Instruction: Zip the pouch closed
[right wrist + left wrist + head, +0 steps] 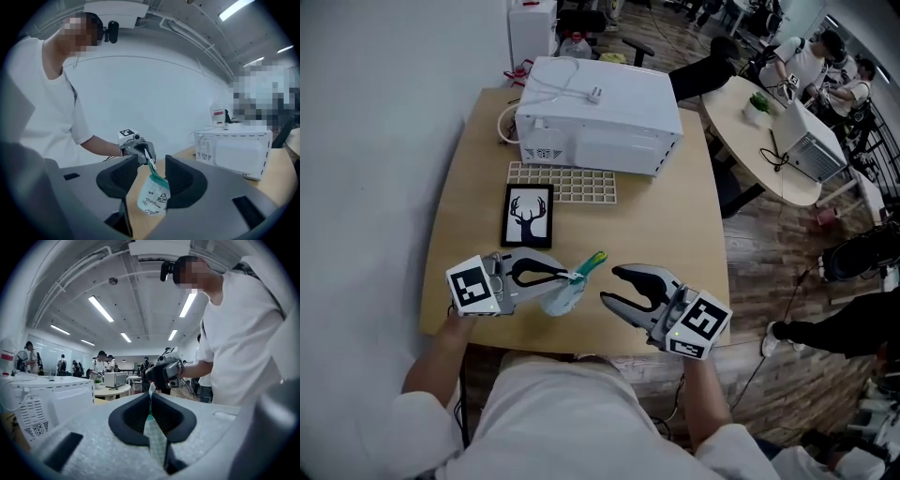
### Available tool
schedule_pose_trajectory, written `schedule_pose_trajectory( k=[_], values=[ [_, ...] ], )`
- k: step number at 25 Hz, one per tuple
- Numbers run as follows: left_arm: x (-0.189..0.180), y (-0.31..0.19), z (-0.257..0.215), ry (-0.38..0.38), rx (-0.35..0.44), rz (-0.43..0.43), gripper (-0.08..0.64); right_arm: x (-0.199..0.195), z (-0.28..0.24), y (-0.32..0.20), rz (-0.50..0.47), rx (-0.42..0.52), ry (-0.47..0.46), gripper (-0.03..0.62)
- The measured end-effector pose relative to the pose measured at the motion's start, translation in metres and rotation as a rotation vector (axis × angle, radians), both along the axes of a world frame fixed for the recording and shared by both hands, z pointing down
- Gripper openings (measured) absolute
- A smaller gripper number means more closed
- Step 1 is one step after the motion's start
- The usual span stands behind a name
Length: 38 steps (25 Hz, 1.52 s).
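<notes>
Left tool (572, 275) – jaws together, clamped on one end of the pouch (565, 296) at its green zip band. The left gripper view confirms it: the pouch's thin edge is pinched between the dark pads, and the fabric lies toward the camera.

The pouch is small and pale with little printed figures and a green strip along the top. It hangs from the left tool, tilted, clear of the worktop (675, 216) and above its near edge. Whether the zip is run shut I cannot tell.

Right tool (609, 285) – jaws partly apart, gripping nothing. It sits just right of the pouch and points left at it. In the right gripper view the pouch hangs in the gap between the two pads, and neither pad presses on it.

On the worktop, farther off:
- a white boxy appliance (600, 112) at the far side, with a cord lying on top
- a beige grid tray (567, 183) just in front of it
- a black-framed deer picture (528, 215) lying flat, nearer than the tray's left end

Beyond, to the far right, is a round table (741, 131) with seated people.
</notes>
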State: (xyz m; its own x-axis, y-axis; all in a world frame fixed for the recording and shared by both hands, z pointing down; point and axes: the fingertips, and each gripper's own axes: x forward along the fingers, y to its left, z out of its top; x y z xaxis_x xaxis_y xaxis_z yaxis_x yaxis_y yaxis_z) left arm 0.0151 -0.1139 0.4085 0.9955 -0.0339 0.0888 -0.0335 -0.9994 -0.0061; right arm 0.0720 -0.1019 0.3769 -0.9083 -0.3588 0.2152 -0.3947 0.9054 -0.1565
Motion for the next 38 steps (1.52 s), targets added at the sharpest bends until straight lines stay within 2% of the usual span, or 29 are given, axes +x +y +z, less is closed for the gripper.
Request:
schedule_pose_trajectory(
  k=[4,7,11,15,24,27,30,38],
  values=[
    [-0.001,0.014,-0.025,0.058,0.004,0.091,0.026,-0.015,-0.01,0.003,-0.086,-0.002,0.01,0.172],
    [0.001,0.023,-0.041,0.084,-0.016,0.113,0.026,-0.027,-0.019,0.01,-0.139,-0.019,-0.011,0.17],
    [0.001,0.031,-0.057,0.122,0.002,0.142,0.026,-0.033,-0.025,0.019,-0.183,-0.061,-0.052,0.16],
    [-0.001,0.034,-0.064,0.127,0.016,0.166,0.025,-0.033,-0.028,0.02,-0.201,-0.107,-0.089,0.126],
    [-0.01,0.043,-0.066,0.125,0.007,0.213,0.026,-0.048,-0.027,0.027,-0.342,-0.299,-0.207,0.129],
    [-0.008,0.049,-0.063,0.105,0.004,0.24,0.026,-0.054,-0.023,0.036,-0.392,-0.311,-0.191,0.115],
    [-0.006,0.052,-0.06,0.083,-0.002,0.26,0.026,-0.057,-0.022,0.042,-0.429,-0.307,-0.168,0.075],
    [-0.002,0.055,-0.048,0.051,-0.036,0.295,0.026,-0.05,-0.012,0.044,-0.432,-0.333,-0.082,0.075]
  ],
)
